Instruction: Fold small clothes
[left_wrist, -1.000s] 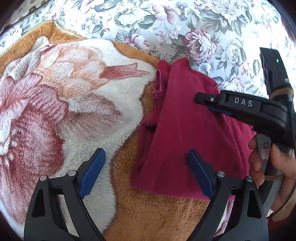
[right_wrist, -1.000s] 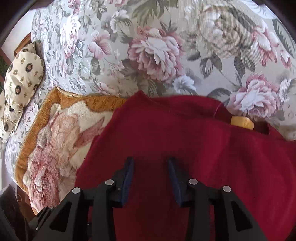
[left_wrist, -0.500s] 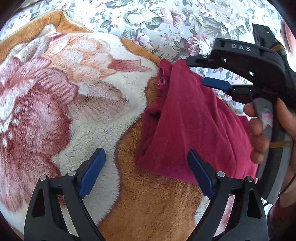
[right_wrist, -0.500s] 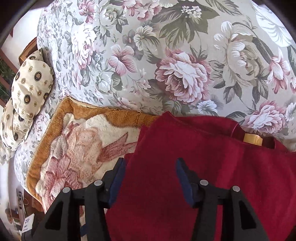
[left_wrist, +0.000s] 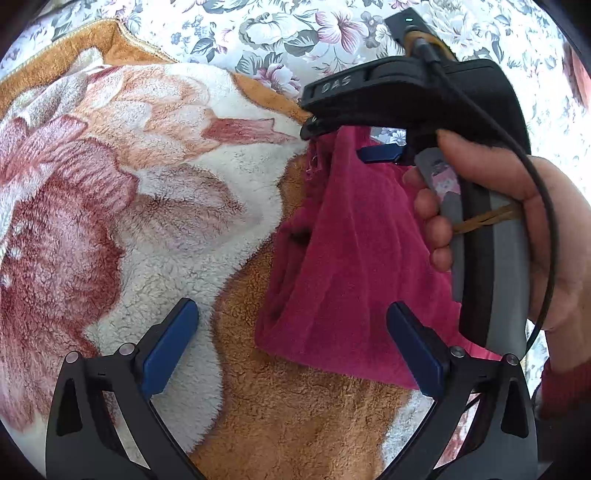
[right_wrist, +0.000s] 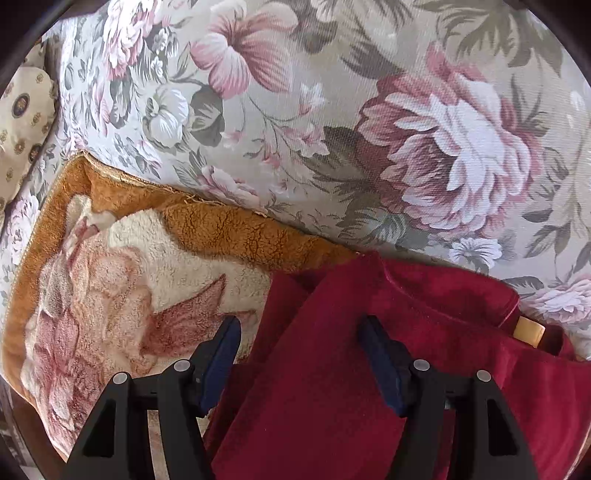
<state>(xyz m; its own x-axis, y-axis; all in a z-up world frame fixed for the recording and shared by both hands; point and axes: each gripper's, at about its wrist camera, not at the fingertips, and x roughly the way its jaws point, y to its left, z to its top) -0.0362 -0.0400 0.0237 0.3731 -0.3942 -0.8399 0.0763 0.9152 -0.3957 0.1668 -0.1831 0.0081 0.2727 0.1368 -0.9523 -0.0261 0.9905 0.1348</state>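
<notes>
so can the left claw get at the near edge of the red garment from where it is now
Probably yes. The left claw is open, and the near edge of the red garment lies on the blanket just ahead between its fingers. The right claw works the far end, so nothing blocks the way.

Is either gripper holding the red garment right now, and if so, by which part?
Nothing is held. The right gripper has just opened over the red garment; the left gripper is open above its near edge.
</notes>
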